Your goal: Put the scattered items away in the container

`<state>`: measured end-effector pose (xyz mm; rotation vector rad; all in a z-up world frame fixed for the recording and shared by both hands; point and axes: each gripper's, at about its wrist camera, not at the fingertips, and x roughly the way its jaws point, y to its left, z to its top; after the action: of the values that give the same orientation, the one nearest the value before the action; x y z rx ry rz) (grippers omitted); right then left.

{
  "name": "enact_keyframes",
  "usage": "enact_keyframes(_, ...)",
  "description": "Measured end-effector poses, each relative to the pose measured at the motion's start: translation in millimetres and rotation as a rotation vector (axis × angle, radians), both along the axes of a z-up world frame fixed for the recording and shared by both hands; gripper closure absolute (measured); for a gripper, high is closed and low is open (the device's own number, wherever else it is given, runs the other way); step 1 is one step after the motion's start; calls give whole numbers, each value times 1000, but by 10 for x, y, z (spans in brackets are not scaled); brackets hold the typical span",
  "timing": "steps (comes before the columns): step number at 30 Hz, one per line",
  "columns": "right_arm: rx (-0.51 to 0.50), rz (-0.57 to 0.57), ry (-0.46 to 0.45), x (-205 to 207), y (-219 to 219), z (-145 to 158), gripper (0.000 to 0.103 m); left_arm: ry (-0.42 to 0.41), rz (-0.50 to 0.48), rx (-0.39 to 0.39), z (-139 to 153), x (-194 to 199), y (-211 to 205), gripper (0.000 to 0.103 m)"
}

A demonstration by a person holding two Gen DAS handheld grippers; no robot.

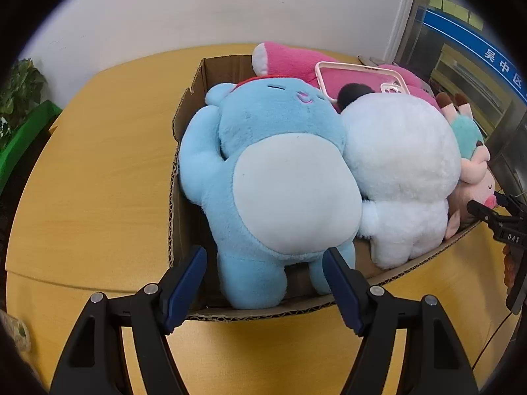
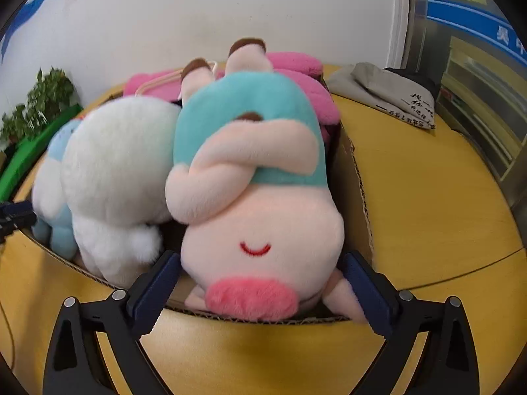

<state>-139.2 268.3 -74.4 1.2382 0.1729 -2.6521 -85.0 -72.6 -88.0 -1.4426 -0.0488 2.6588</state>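
Overfilled cardboard box point(image 1: 184, 151) on the counter point(image 1: 98, 164), piled with toys; left claw point(image 1: 265, 283) released around the blue toy's point(image 1: 263, 164) feet, right claw point(image 2: 260, 291) released beside the pig toy's point(image 2: 260, 230) head; likely to spill over the rim if nudged.

A sky-blue plush point(image 1: 263, 177), a white plush point(image 1: 402, 177) and a pink-and-teal pig plush point(image 2: 260, 197) fill the brown cardboard box point(image 1: 184, 125) on the yellow worktop point(image 1: 98, 164).
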Motion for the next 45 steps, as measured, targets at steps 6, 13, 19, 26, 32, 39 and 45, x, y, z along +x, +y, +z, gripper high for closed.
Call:
enact_keyframes(6, 3, -3, -5, 220, 5, 31, 3, 15, 31, -11, 68, 143, -8, 30)
enact_keyframes(13, -48, -44, 190, 873, -55, 626, 0, 179, 81, 16, 598, 674, 163, 29)
enact_keyframes(19, -41, 28, 243, 1435, -501, 670, 0, 272, 110, 12, 893, 1180, 542, 23)
enact_keyframes(26, -41, 17, 204, 1571, -643, 498, 0, 186, 98, 34, 684, 1305, 650, 23)
enact_keyframes(32, -39, 21, 204, 1594, -700, 505, 0, 127, 95, 78, 515, 1248, 645, 23)
enact_keyframes(39, -26, 15, 199, 1581, -723, 472, 0, 95, 78, 79, 389, 1176, 729, 23)
enact_keyframes(45, -17, 4, 198, 1534, -714, 461, 0, 107, 52, 81, 404, 1163, 789, 21)
